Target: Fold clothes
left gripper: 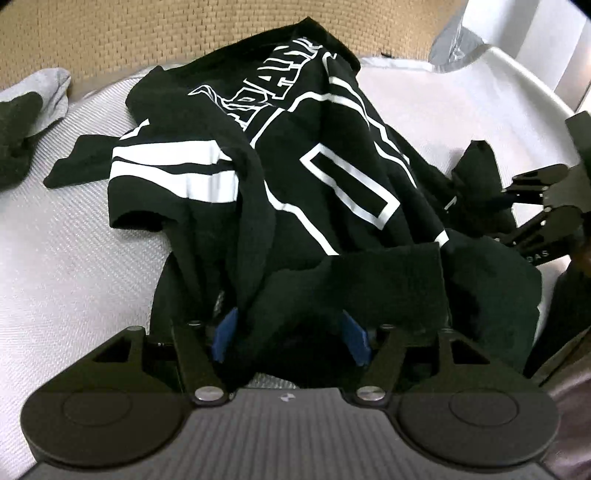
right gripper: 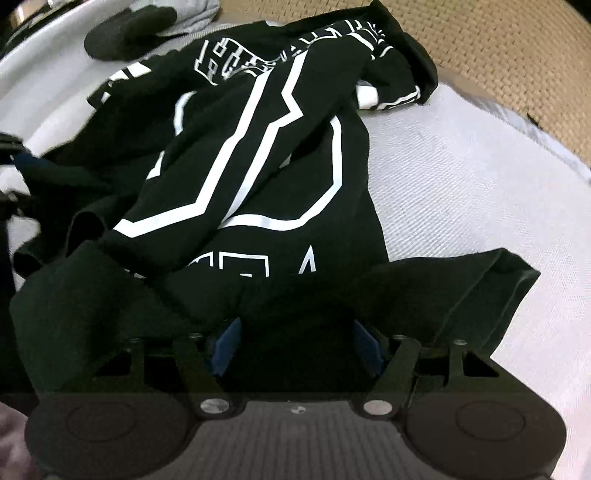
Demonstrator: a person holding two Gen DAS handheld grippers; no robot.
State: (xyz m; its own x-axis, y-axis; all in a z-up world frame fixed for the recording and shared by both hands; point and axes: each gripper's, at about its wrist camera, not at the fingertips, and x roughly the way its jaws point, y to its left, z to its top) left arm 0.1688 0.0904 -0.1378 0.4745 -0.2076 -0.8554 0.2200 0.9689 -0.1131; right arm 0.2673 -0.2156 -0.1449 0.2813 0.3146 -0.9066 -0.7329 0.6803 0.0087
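Note:
A black T-shirt with white stripes, numbers and lettering lies crumpled on the white textured surface. It also shows in the right wrist view. My left gripper has its jaws spread wide, with the shirt's near edge bunched between the blue pads. My right gripper likewise stands wide, with black fabric lying between its blue pads. The right gripper also shows at the right edge of the left wrist view, at the shirt's side.
A grey and black garment lies at the far left; it also shows in the right wrist view. A woven tan mat lies beyond the white surface. A grey object stands at the far right corner.

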